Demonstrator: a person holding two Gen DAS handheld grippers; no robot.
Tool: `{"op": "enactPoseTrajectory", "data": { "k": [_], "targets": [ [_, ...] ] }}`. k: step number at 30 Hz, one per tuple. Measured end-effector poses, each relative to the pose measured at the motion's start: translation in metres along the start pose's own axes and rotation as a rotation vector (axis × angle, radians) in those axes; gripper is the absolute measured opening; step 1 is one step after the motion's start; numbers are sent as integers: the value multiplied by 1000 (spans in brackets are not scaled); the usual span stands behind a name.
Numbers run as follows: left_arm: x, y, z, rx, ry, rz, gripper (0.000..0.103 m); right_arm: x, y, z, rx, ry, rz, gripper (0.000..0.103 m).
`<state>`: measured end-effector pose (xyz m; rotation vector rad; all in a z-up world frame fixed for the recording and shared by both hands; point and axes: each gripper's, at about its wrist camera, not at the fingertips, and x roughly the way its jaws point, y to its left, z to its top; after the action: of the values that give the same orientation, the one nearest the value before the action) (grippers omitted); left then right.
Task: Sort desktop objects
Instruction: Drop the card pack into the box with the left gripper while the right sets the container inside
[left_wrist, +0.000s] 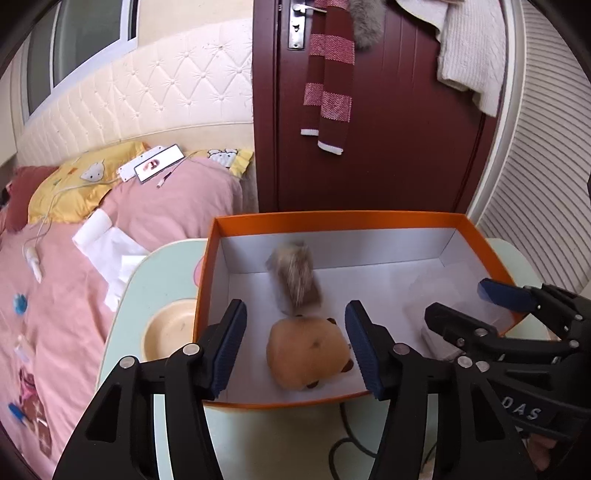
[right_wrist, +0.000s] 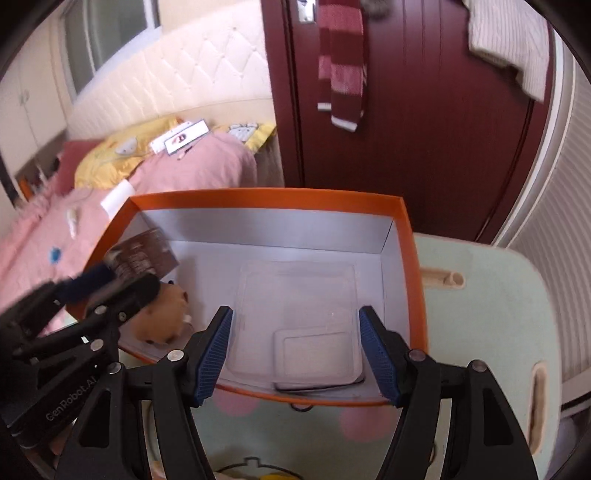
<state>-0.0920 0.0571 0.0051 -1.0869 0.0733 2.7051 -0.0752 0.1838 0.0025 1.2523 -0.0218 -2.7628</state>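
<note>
A bed with a smooth pink quilt (left_wrist: 74, 280) and a cream diamond-tufted headboard (left_wrist: 147, 96) was seen at the left, beside a glossy dark red door (left_wrist: 399, 147) from which one red-and-white striped knitted scarf (left_wrist: 328, 85) was hung. In front of these, a pale green rounded table (right_wrist: 491, 332) was seen, with a round cream recess (left_wrist: 166, 332) moulded into its top.

On the table one rectangular cardboard box, orange outside and matt white inside (left_wrist: 332, 218), was set. Three things were counted inside it: one flat, clear plastic square lid (right_wrist: 295, 317) lying on the right half of the floor, one rounded tan plush toy with dark brown feet (left_wrist: 306, 354) at the left near corner, and one long grey-brown tuft of fur (left_wrist: 295, 277) just behind the toy, blurred, so that contact between them could not be told.

Two black plastic grippers with ribbed blue pads were counted. The left gripper (left_wrist: 295, 350) was held over the near wall of the box with its jaws apart; the plush toy was seen between the pads, with a clear gap on the left side, and nothing was clamped. The right gripper (right_wrist: 295, 354) was likewise held with its jaws spread wide, over the clear lid, with the pads outside the lid's edges and nothing gripped.
</note>
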Motion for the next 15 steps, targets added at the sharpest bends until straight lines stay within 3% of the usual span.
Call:
{"op": "enactPoseTrajectory", "data": {
  "k": [3,9,15],
  "targets": [
    [-1,-2,-3,-9,2,-22,59,-4,-6,1,34,16,46,69],
    [-8,7,2,-48,2,-52,59,-13,-8,2,36,3,55,73],
    [-49,27,5,-73,-59,-66,59,-39,-11,-1,62,-55,95,73]
  ]
}}
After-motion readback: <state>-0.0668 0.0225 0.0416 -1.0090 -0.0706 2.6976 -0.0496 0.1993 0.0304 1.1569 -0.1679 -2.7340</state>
